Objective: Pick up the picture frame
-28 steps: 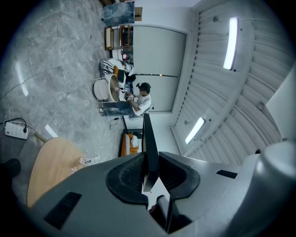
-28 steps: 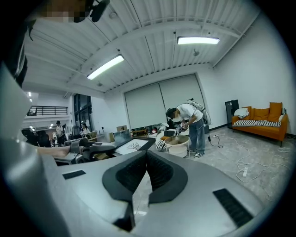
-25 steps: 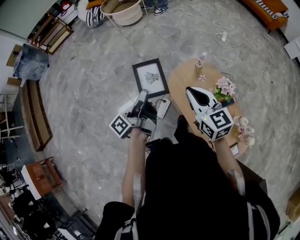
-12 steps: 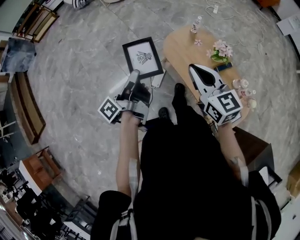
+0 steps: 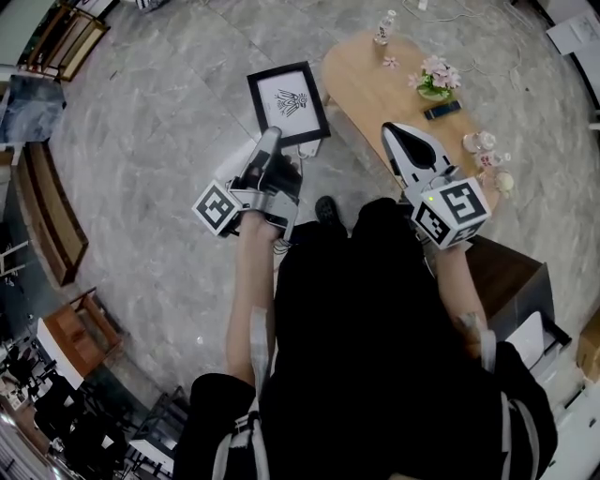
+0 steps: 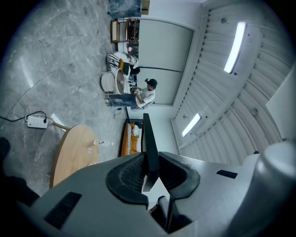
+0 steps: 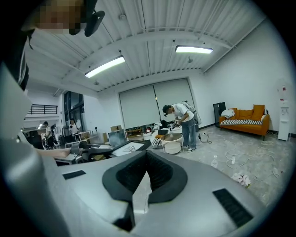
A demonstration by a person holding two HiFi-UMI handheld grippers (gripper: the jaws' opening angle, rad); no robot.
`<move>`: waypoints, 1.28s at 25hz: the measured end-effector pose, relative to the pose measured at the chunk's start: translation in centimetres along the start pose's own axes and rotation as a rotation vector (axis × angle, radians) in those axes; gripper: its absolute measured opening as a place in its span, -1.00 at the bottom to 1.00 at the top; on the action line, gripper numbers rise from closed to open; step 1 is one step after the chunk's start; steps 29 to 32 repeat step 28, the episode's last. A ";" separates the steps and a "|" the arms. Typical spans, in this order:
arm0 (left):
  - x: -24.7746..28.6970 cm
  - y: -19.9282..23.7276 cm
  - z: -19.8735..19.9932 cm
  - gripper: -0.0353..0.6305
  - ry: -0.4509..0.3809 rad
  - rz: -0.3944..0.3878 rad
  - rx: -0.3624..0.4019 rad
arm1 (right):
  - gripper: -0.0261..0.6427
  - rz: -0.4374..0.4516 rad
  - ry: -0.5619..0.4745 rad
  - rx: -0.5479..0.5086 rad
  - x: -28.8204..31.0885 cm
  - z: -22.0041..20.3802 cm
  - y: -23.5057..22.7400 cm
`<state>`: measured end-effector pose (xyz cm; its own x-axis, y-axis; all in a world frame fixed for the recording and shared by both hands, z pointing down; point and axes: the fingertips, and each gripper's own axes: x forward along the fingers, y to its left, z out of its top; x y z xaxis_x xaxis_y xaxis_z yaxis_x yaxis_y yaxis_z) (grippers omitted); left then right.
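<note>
Grip first: our left gripper [image 5: 269, 142] has its jaws closed on the lower edge of the picture frame [image 5: 288, 101]. The dark pads [image 6: 132, 173] press it from both sides with only the frame's thickness between them. In the left gripper view we see the frame edge-on, a thin black bar rising from between the pads. From the head view we look onto its face: a black border round a white sheet with a small dark drawing in the middle. The frame is held off the marble floor [image 5: 159, 112], out ahead of our left hand and just left of the oval wooden table [image 5: 366, 89]. Our right gripper [image 5: 394, 133] holds nothing; its jaws are together, the pad tips meeting. In the head view it shows over the near part of the table. On the table we see pink flowers [image 5: 433, 77], a dark phone [image 5: 441, 110] just beside them, and a small bottle [image 5: 383, 26] at the far end. The two grippers are well apart.
</note>
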<state>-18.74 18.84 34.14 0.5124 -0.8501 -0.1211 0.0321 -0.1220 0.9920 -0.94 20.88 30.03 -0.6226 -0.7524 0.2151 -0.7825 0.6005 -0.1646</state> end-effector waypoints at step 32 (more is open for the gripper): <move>0.5 -0.5 -0.2 -0.68 0.018 -0.010 -0.012 | -0.89 0.002 -0.013 -0.044 0.0 1.3 0.7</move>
